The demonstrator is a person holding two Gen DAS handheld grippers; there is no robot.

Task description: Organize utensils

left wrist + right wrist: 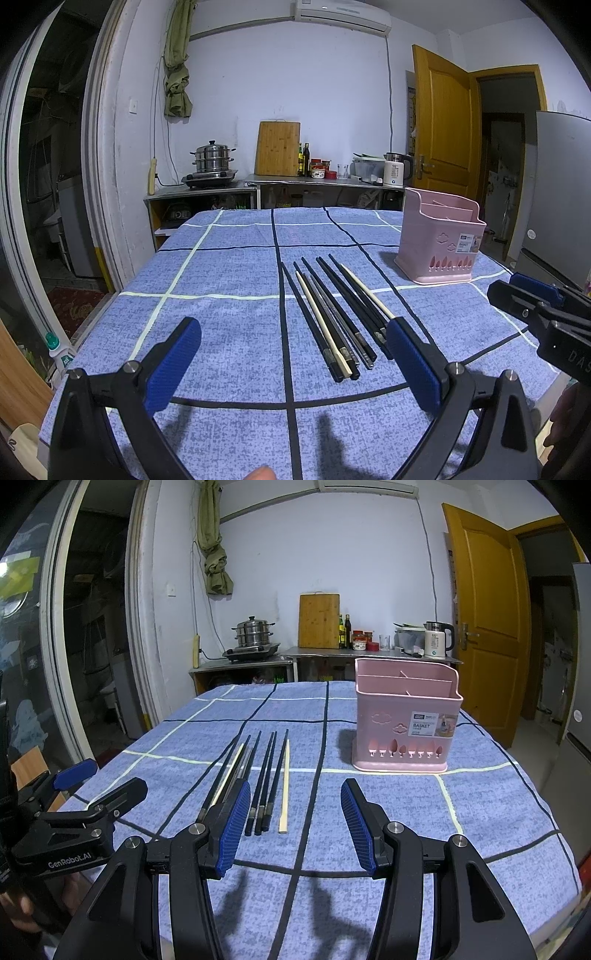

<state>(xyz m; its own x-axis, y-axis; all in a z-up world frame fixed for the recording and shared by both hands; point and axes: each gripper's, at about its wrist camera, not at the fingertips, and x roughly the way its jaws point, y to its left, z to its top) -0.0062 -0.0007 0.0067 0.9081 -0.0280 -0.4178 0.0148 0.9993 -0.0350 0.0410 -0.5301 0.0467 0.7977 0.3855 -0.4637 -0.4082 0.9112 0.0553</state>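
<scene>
Desk [229,266] under a blue checked cloth; nothing sorted yet, as far as can be seen. Chopsticks [332,317] lie flat in a loose row near the middle of the cloth, tips pointing away toward 12 o'clock, butt ends toward the holder of the rig. Mostly black sticks, with two pale ones among them; in the right wrist view one pale chopstick [285,786] lies at the 3 o'clock edge of the row, just beside the black ones. Some sticks touch or overlap their neighbours; exact count not certain. Pink utensil basket [441,242] stands upright at roughly 2 o'clock from the row, well apart from it, dividers visible inside. What shows of its compartments looks empty, though their lower parts are hidden behind the walls. Left tool [295,365] hovers low over the near end of the row, jaws spread wide, gripping nothing; its right-hand pad [413,365] overlaps the butt ends of the outer sticks in the view, contact not clear. Right tool [291,827] also wide and empty, hanging above the near ends of the sticks at about 6 o'clock from them. Each tool shows at the edge of the other's view. Judgement: task at its very start, with every visible stick still on the cloth and the whole transfer into the basket left to do. First pick probably an outer stick, since the packed middle ones leave little room for a pad between them.
</scene>
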